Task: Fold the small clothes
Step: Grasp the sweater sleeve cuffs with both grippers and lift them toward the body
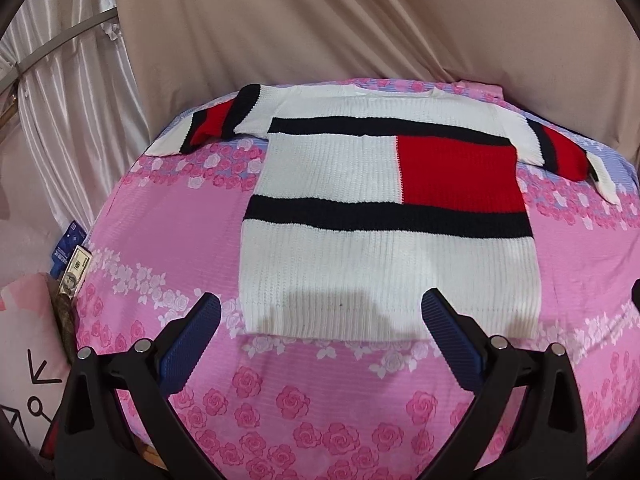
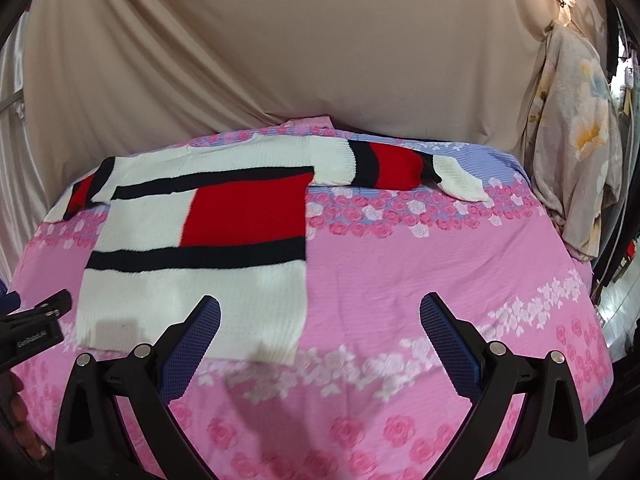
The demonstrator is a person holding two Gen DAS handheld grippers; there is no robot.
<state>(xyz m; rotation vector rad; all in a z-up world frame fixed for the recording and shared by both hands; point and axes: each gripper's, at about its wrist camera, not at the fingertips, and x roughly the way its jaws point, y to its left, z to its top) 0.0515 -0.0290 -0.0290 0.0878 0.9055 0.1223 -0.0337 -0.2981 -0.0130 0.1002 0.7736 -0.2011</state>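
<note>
- Sweater (image 1: 384, 184): knit, white w/ black bands and a red block; lies flat, face up, on the bed sheet (image 1: 320, 400). Hem faces the cameras, neckline at the far edge.
- Sleeves: both spread outward from the shoulders. Left sleeve (image 1: 208, 128) bends down toward the bed's left side; right sleeve (image 2: 400, 166) runs right, its white cuff resting on the blue-striped part of the sheet.
- Bed sheet: pink w/ rose print, plus a blue-striped band near the far edge.
- Left claw (image 1: 320, 316): jaws wide apart, nothing gripped. Hovers at the near edge of the sweater, approx. over the hem's left-centre; blue pads (image 1: 192, 344) face inward. Contact w/ fabric: cannot tell.
- Right claw (image 2: 320, 316): jaws wide apart, nothing gripped. Positioned near the hem's right corner; left pad overlaps the hem in view, right pad over bare sheet.
- Left claw also visible at the left edge of the right wrist view (image 2: 36, 320), just beside the sweater's lower-left corner.
- Backdrop: beige curtain (image 1: 360, 20) behind the bed; white satin drape (image 1: 80, 80) at left; floral cloth (image 2: 576, 140) hanging at right.
- Left of the bed: pink cushion (image 1: 24, 340), a banknote-print item (image 1: 74, 272) and a blue packet (image 1: 66, 244).
</note>
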